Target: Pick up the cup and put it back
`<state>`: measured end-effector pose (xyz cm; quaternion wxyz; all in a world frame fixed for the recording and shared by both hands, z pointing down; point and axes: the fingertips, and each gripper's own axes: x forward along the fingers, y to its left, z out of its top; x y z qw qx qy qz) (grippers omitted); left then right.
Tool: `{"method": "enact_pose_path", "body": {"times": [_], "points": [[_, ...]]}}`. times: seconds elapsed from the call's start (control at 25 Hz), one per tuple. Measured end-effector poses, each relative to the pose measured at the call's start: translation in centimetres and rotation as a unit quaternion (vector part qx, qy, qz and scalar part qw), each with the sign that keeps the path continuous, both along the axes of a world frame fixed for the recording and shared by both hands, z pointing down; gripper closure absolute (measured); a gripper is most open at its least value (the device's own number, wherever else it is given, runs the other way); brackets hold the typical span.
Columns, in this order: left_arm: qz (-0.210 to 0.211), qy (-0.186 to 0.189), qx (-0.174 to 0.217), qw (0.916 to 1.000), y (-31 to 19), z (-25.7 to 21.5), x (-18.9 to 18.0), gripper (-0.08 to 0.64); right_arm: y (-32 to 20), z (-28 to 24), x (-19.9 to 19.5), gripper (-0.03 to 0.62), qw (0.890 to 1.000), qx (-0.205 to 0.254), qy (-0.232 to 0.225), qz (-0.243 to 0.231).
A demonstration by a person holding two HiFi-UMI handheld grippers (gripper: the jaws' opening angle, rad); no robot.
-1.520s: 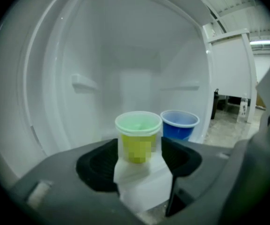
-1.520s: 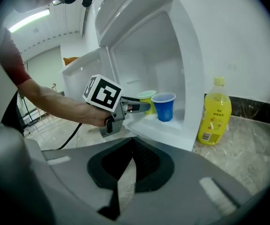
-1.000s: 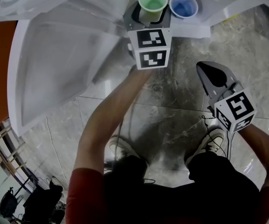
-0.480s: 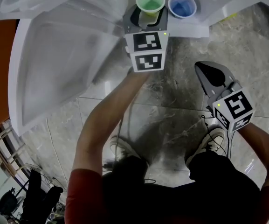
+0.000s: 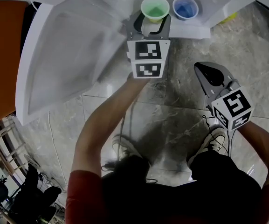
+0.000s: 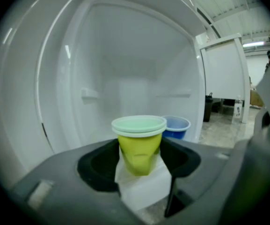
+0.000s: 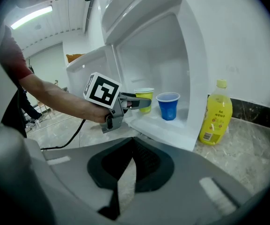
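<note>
A light green cup point(image 5: 155, 9) stands just inside the open fridge, on its low white ledge point(image 5: 190, 31), with a blue cup point(image 5: 185, 7) to its right. My left gripper point(image 5: 154, 18) reaches in, and its dark pads press the green cup's sides. In the left gripper view the green cup point(image 6: 139, 142) fills the gap between the jaws and its wall shows a slight dent. The blue cup point(image 6: 176, 127) sits behind it. I cannot tell if the green cup is lifted off the ledge. My right gripper point(image 5: 208, 71) hangs shut and empty over the floor, back from the fridge.
The open fridge door point(image 5: 64, 59) swings out to the left of my left arm. A yellow bottle point(image 7: 214, 118) stands on the marble floor just right of the fridge. The person's shoes point(image 5: 209, 143) are below on the grey marble floor.
The left gripper's jaws have drawn in against the green cup. The head view has shifted a little. The right gripper has stayed where it was.
</note>
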<state>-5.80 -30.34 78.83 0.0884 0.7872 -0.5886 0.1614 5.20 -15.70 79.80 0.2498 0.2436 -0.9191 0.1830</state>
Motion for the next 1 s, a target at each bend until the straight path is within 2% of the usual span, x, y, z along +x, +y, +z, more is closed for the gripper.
{"method": "enact_pose_path", "body": {"times": [0.76, 1.0], "points": [[0.065, 0.030, 0.001, 0.9974, 10.2, -3.9, -1.7, 0.290, 1.7, -2.7, -4.0, 0.592, 0.999, 0.023, -0.016, -0.033], [0.086, 0.047, 0.017, 0.9950, 13.9, -4.9, -1.6, 0.291, 2.5, -3.0, -4.5, 0.592, 0.999, 0.025, -0.018, -0.042]]}}
